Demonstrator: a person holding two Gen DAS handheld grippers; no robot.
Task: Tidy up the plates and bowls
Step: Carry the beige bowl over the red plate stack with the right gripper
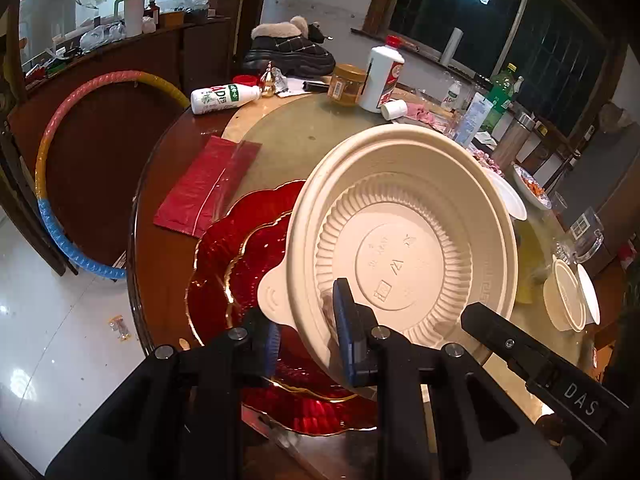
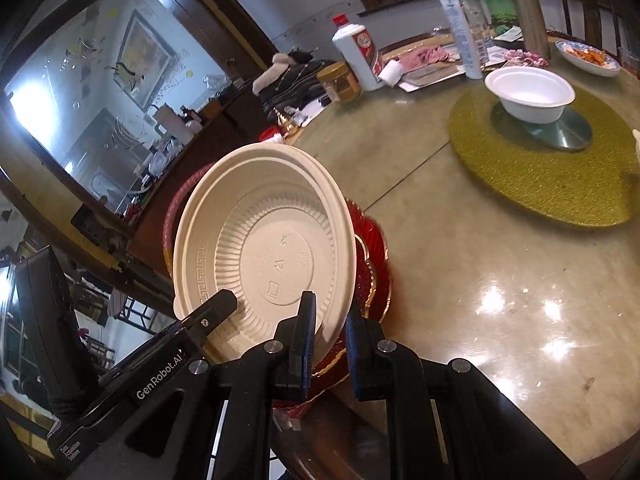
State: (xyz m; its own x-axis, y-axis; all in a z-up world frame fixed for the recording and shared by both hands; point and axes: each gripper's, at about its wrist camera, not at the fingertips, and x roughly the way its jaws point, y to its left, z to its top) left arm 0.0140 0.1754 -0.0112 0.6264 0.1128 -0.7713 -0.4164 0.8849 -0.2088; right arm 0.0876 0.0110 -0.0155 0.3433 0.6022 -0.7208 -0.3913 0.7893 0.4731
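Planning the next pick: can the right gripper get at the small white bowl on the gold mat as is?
Probably not yet: the right gripper is shut on the beige bowl's rim. The white bowl sits unobstructed across bare table.

Indoor artificial light, moderately dim, apparently from overhead fixtures. Bright spot reflections sit on the glossy table top [image 2: 520, 300] and on the white floor tiles [image 1: 24, 376]. The windows [image 1: 500, 12] are black apart from small lamp reflections. The glass cabinet panel [image 2: 80, 92] is washed out by glare at its left. Strong fisheye curvature bends both views, with dark vignetted corners. Near black gripper parts are underexposed; distant clutter is soft, possibly slightly motion-blurred.
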